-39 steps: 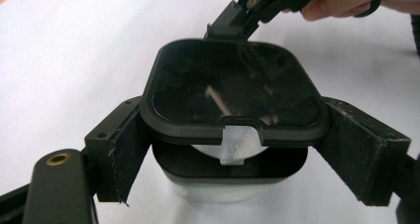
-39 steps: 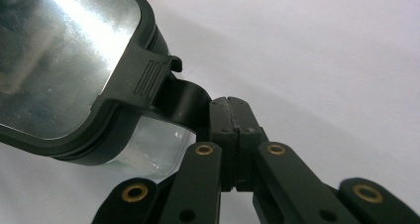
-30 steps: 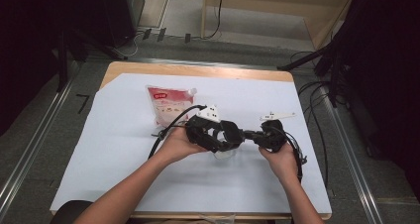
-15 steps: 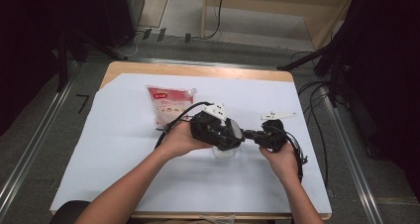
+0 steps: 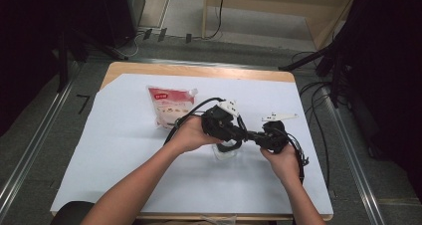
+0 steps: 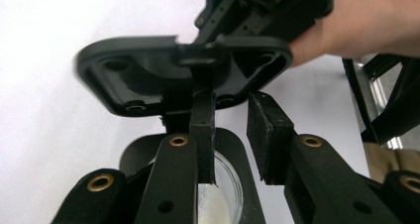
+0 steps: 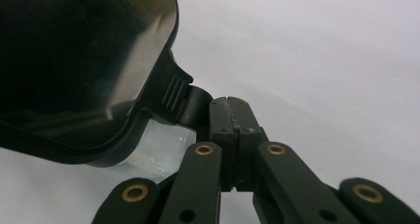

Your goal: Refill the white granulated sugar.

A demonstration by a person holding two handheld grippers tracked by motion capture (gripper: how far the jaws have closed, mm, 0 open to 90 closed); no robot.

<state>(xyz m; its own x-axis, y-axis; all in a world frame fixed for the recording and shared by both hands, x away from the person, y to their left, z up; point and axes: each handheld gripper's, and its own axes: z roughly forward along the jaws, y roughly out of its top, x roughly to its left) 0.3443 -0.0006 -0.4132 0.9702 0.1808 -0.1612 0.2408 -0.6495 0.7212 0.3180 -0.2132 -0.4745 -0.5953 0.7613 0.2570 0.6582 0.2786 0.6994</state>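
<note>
At frame centre, the left gripper [image 6: 233,135] stands apart; the right gripper [image 7: 229,116] pinches the black lid [image 7: 74,65] tab.

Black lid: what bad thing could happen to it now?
1. The right tool pinches only the small tab of the black lid, so the lid might slip and drop.
2. The left tool is open at the clear tub; a bump could spill its white stuff onto the table.
</note>
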